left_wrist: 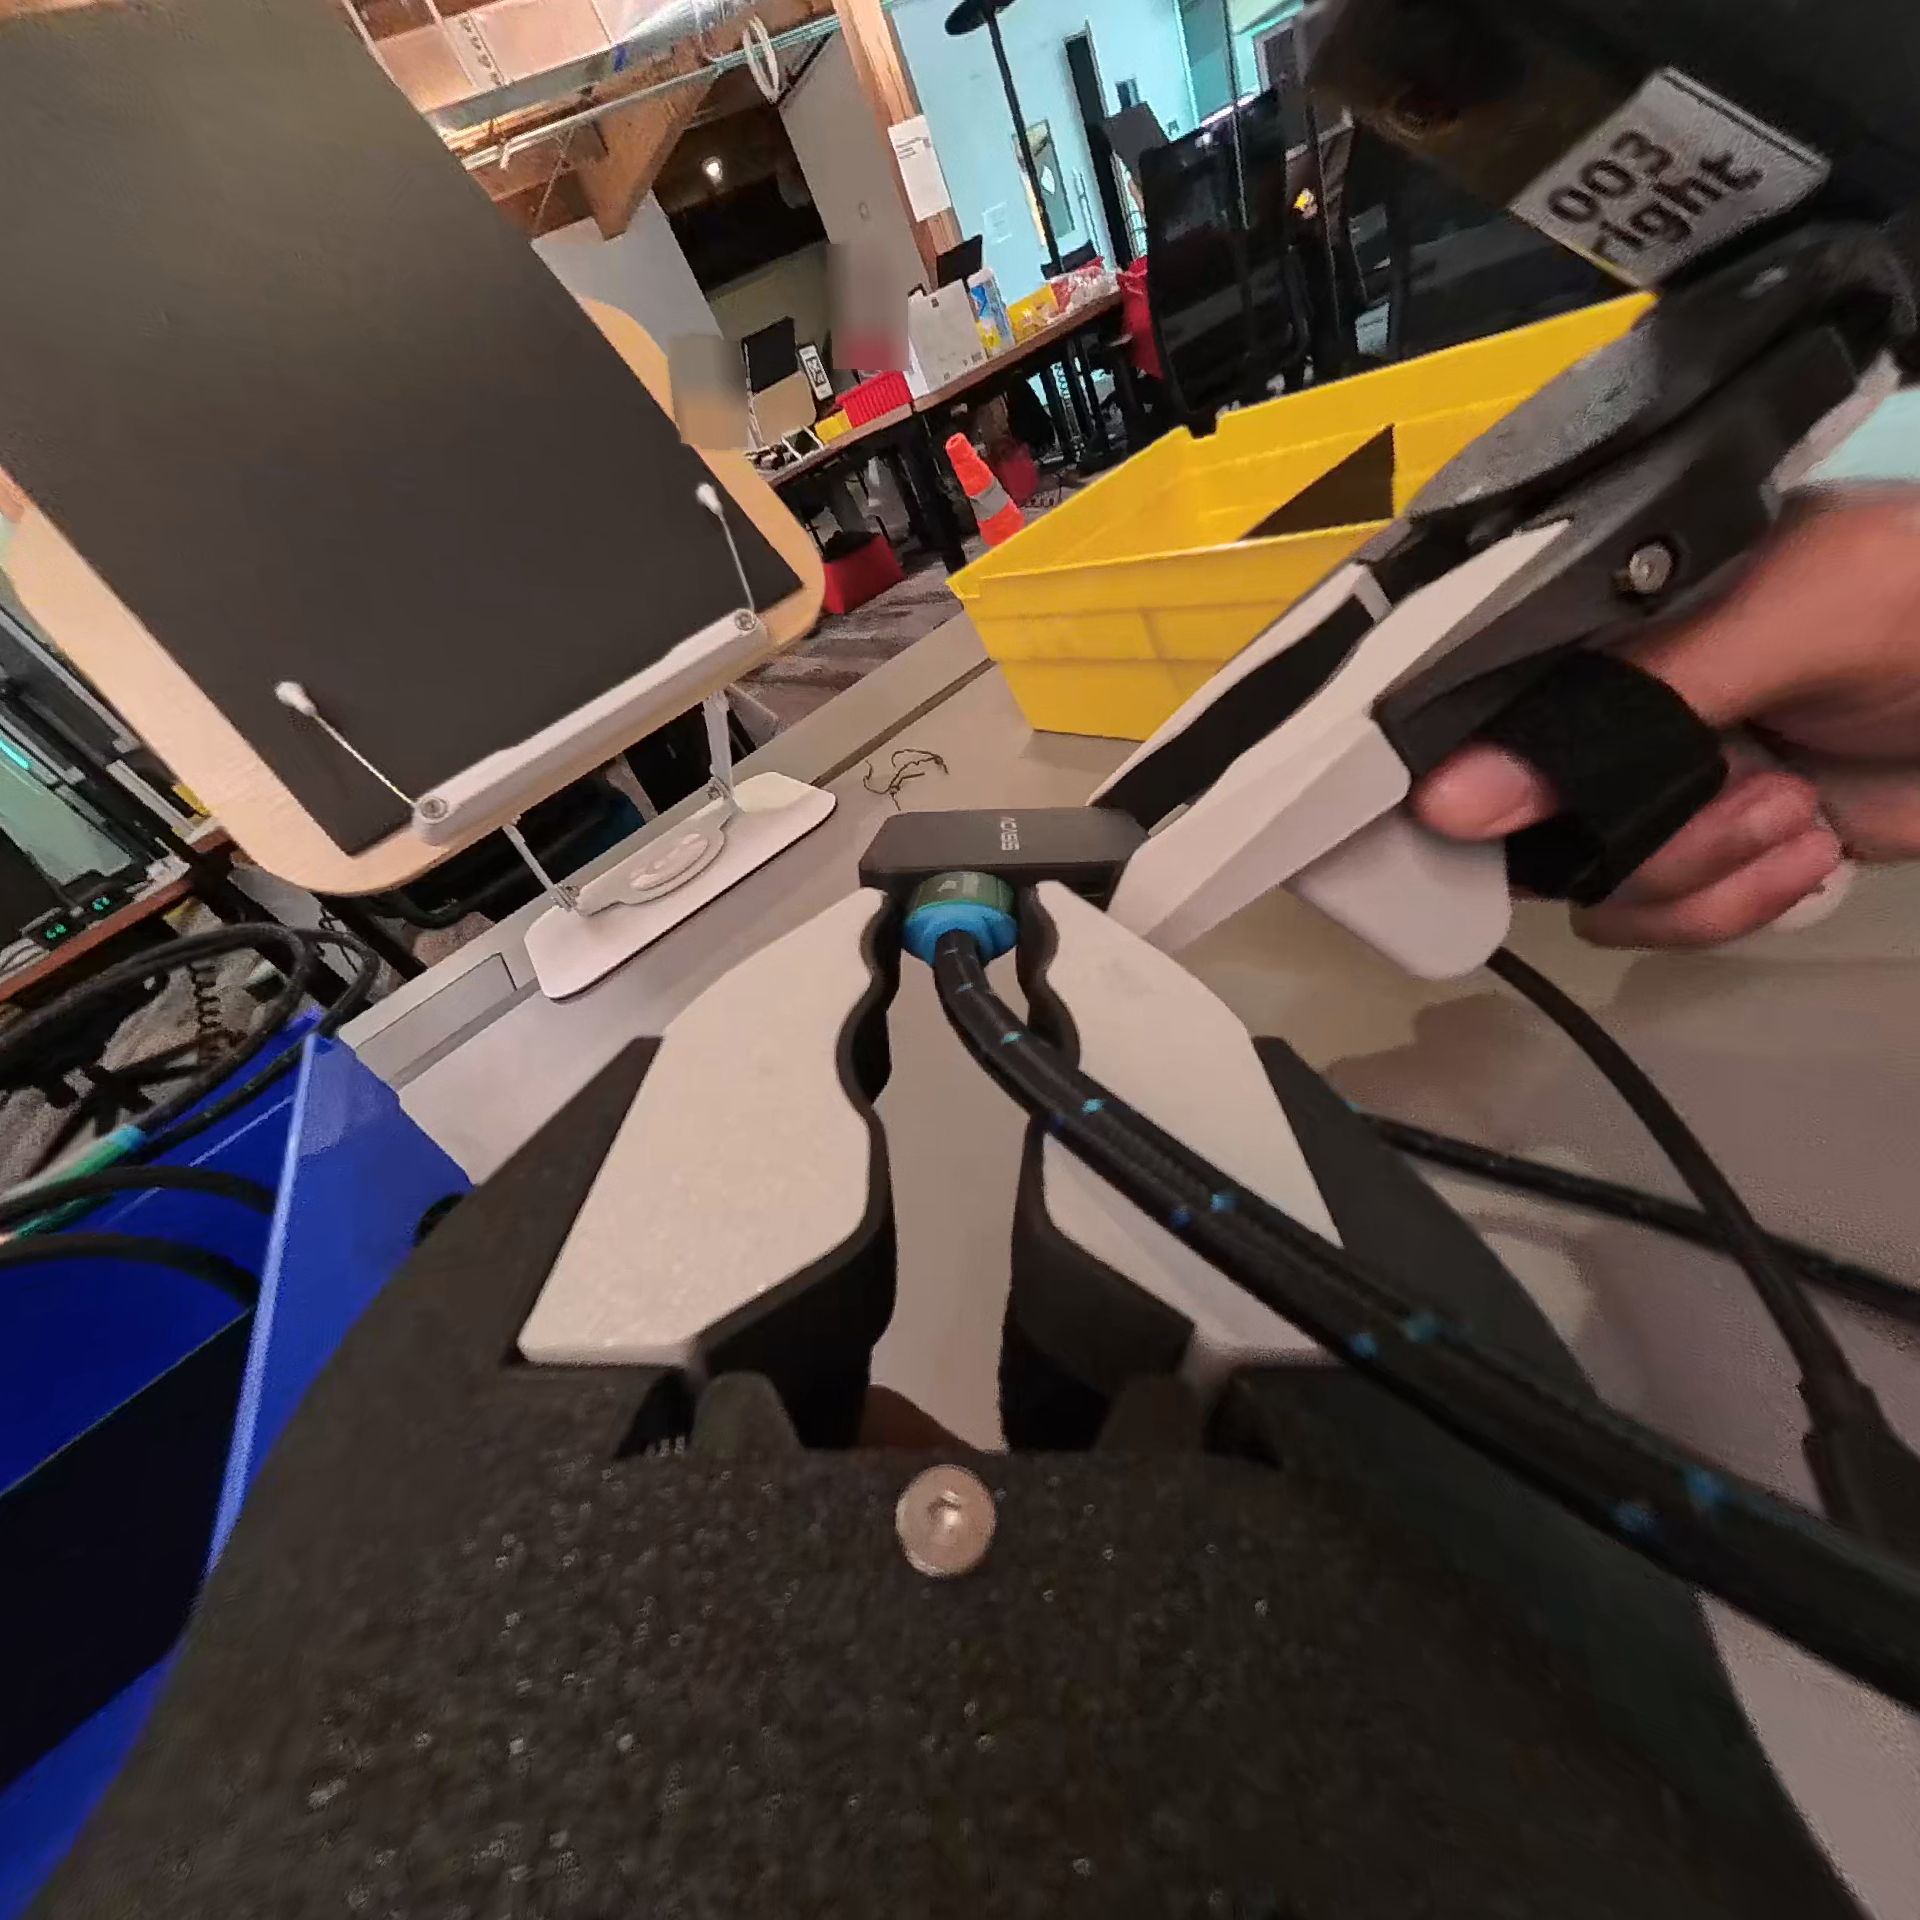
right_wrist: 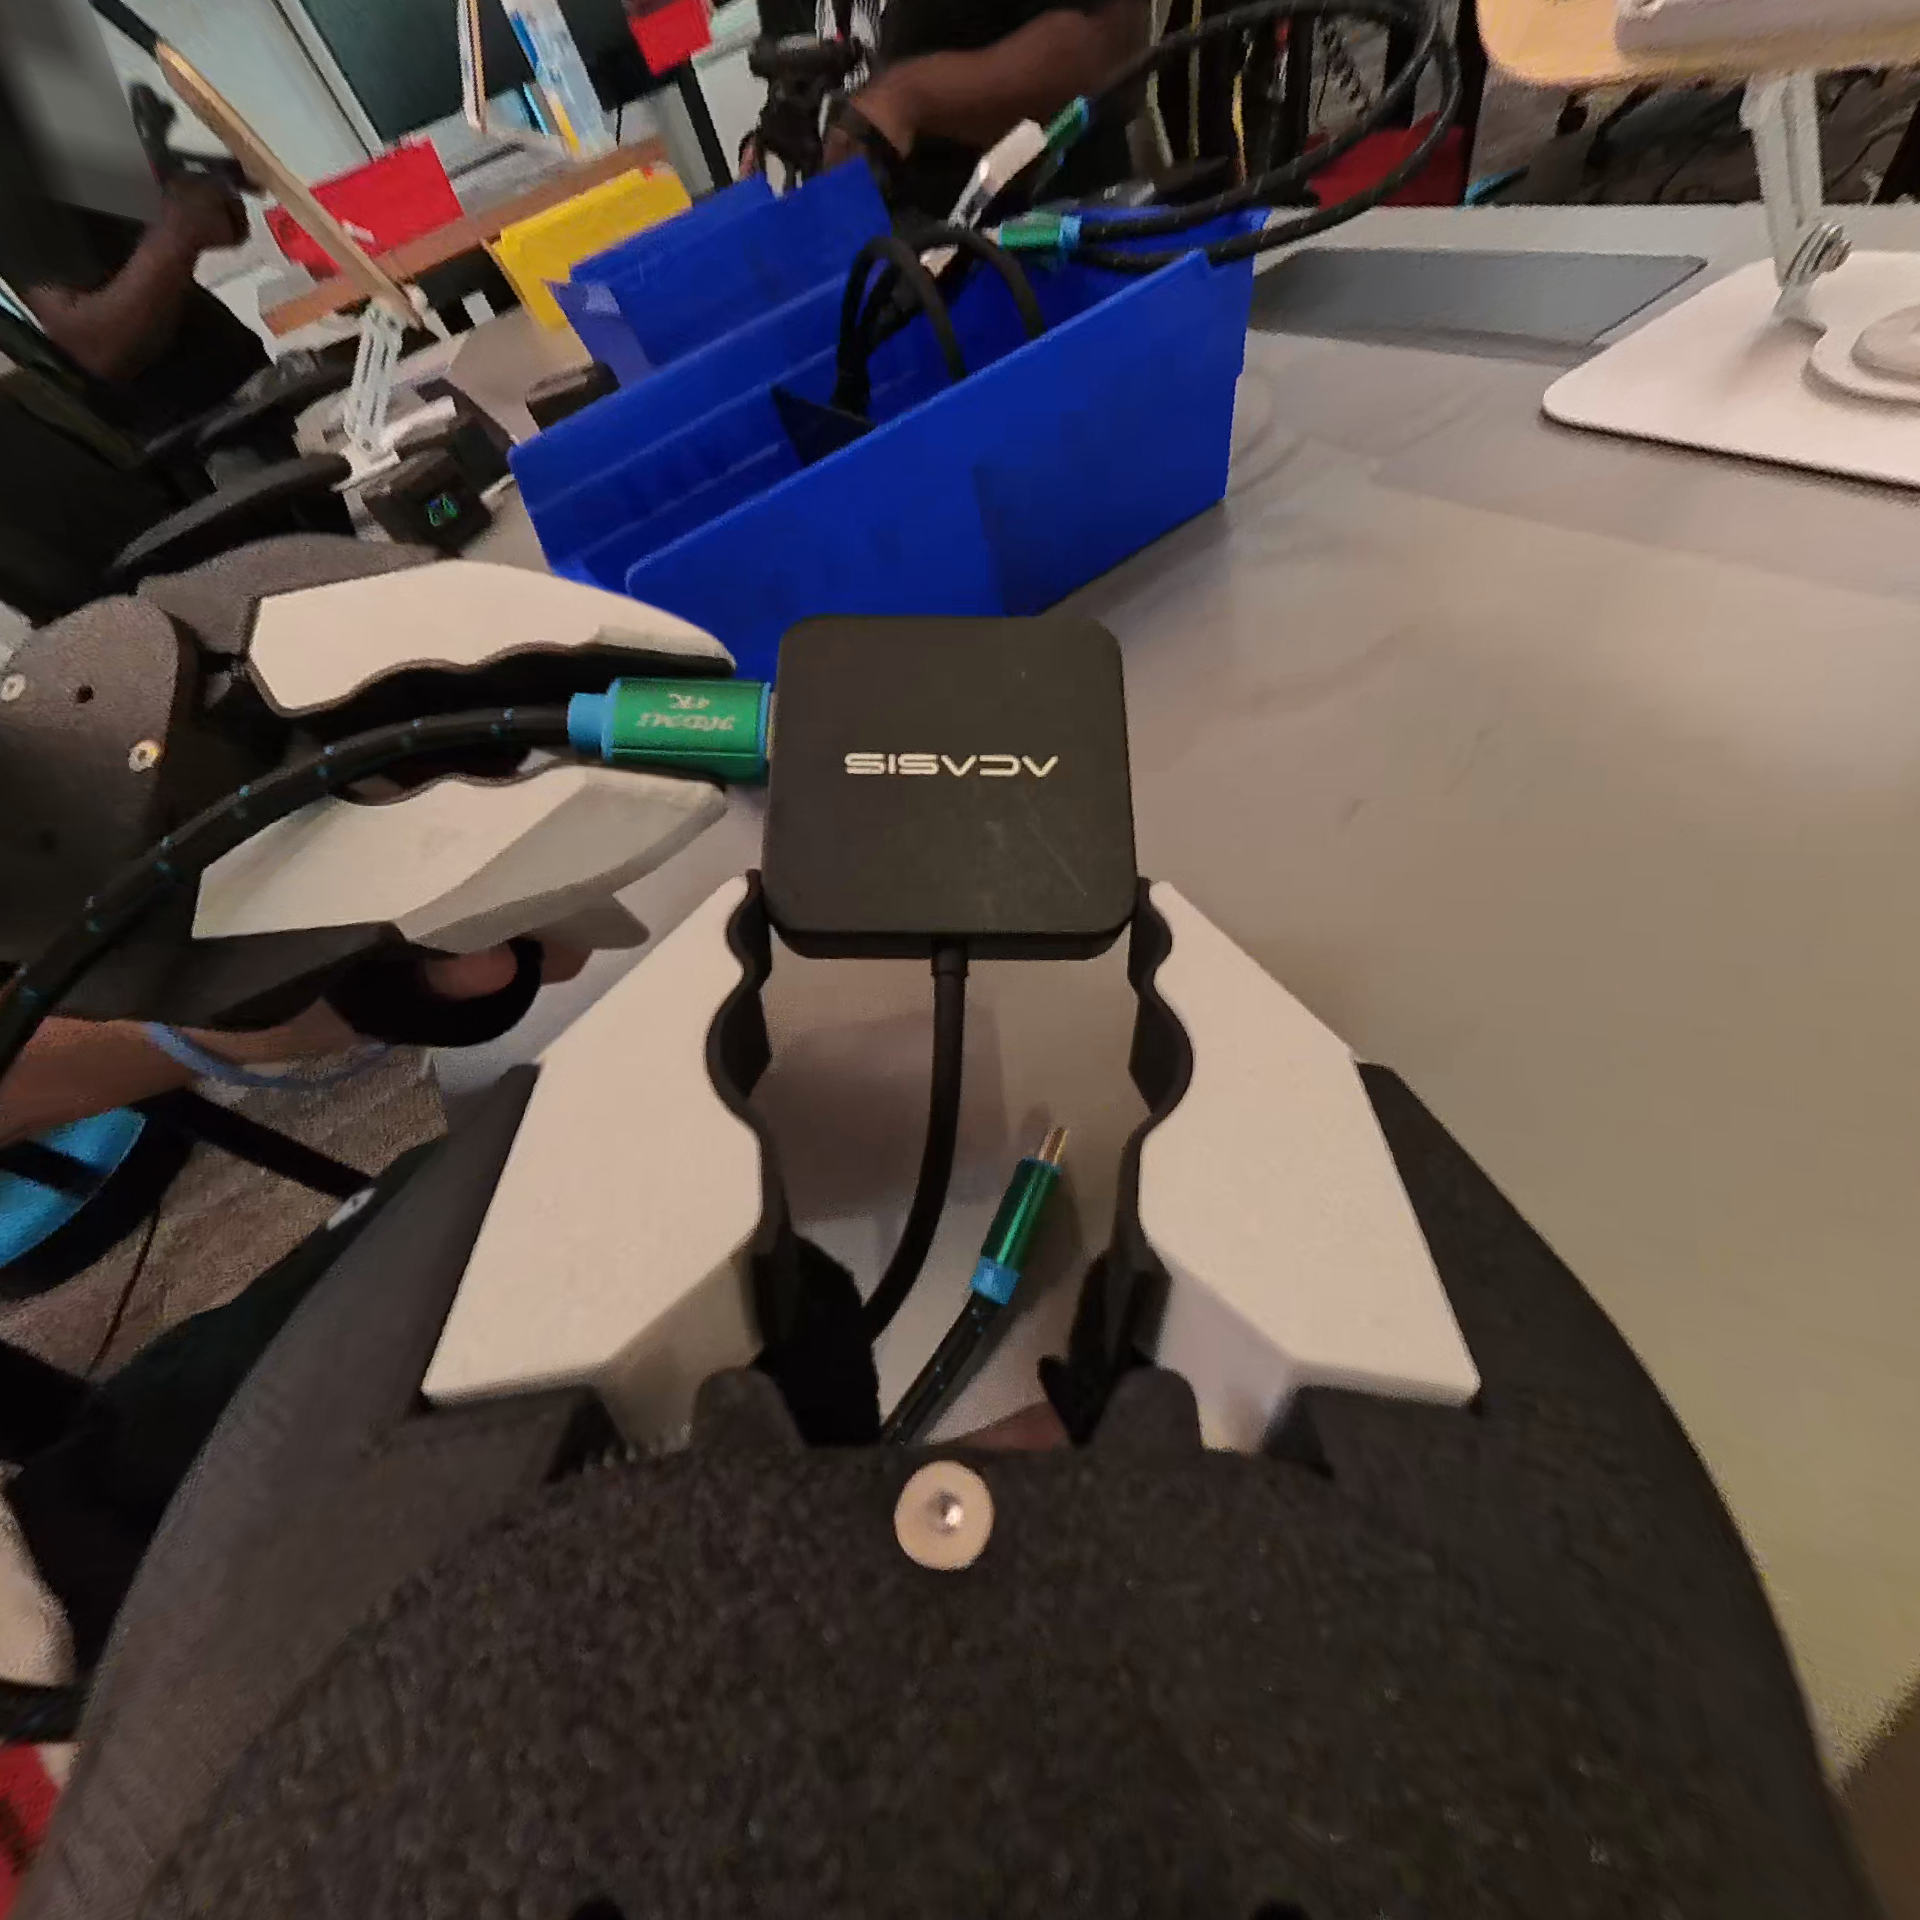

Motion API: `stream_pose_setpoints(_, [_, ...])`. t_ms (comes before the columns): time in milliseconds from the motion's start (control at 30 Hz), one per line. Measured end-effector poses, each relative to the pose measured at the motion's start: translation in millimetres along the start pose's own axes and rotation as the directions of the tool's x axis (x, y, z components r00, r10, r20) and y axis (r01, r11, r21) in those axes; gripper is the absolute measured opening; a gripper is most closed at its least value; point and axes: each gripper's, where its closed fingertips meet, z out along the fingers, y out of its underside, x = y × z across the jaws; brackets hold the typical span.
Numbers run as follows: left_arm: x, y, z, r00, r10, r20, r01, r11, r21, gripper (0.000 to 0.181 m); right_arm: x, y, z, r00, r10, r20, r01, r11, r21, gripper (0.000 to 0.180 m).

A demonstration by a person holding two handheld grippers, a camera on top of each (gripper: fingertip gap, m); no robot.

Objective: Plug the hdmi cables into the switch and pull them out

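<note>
The switch (right_wrist: 948,784) is a small, flat black box with round corners and a smooth, dull top. It lies on the smooth grey table (right_wrist: 1507,831), and a thin black cord (right_wrist: 940,1122) comes out of its near side. The right gripper (right_wrist: 948,914) has its two white fingers pressed on the near corners of the box, one on each side, holding it.

A shiny green metal plug (right_wrist: 675,727) with a blue rubber collar sits right against the left side of the box. The pictures do not show how deep it goes in. Its cable (left_wrist: 1195,1174) is thick, black and woven, with little blue dots. The left gripper (left_wrist: 961,920) squeezes this plug between its wavy black pads.

A second green plug (right_wrist: 1023,1205) lies loose on the table between the right gripper's fingers, its gold tip bare.

Behind the box stands a blue plastic bin (right_wrist: 935,488) with more cables in it. A yellow plastic tray (left_wrist: 1195,582) sits farther off, and a white stand (left_wrist: 675,883) holds a dark flat board.
</note>
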Motion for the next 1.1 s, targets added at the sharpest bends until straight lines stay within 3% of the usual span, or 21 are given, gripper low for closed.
stream_pose_setpoints(233, [4.6,4.7,2.8,0.983,-0.183,-0.024,0.182,0.983,-0.029,0.021,2.6,-9.8,-0.1,0.992,-0.083,-0.093,0.090,0.993,0.072,0.067])
stream_pose_setpoints(500, [10.8,11.6,0.9,0.997,-0.076,-0.017,0.075,0.995,-0.062,0.021,5.7,7.7,4.0,0.996,-0.068,-0.051,0.065,0.995,-0.070,0.066])
stream_pose_setpoints(567, [4.0,-9.3,-10.5,0.999,-0.032,0.013,0.032,0.999,0.041,0.021,53.8,18.6,-6.0,0.947,-0.132,-0.291,0.087,0.983,-0.163,0.064])
stream_pose_setpoints(600, [-1.0,-17.9,-16.4,0.999,0.008,0.032,-0.010,0.999,0.052,0.021,68.3,23.9,-11.6,0.945,-0.117,-0.305,0.066,0.983,-0.174,0.064])
stream_pose_setpoints(667, [-9.5,-23.9,-24.1,0.998,0.041,0.054,-0.044,0.998,0.052,0.021,67.0,6.6,-22.9,0.971,0.022,-0.239,-0.040,0.997,-0.069,0.065])
stream_pose_setpoints(733, [-18.0,-8.5,-22.1,0.997,0.003,0.071,-0.003,1.000,0.000,0.021,70.5,-10.8,-33.6,0.952,-0.078,-0.295,0.063,0.996,-0.062,0.065])
stream_pose_setpoints(867, [-38.4,31.3,-12.1,0.985,-0.100,0.142,0.120,0.983,-0.138,0.021,73.1,-18.1,-41.1,0.945,-0.097,-0.313,0.085,0.995,-0.051,0.065])
stream_pose_setpoints(967, [-50.4,47.9,-11.7,0.976,-0.087,0.199,0.129,0.969,-0.208,0.021,73.7,-33.6,-51.4,0.931,-0.125,-0.341,0.125,0.992,-0.023,0.065])
stream_pose_setpoints(1100, [-55.6,62.1,-12.4,0.968,-0.097,0.232,0.161,0.948,-0.273,0.021,114.9,-88.9,-98.8,0.840,-0.163,-0.518,0.201,0.980,0.016,0.065])
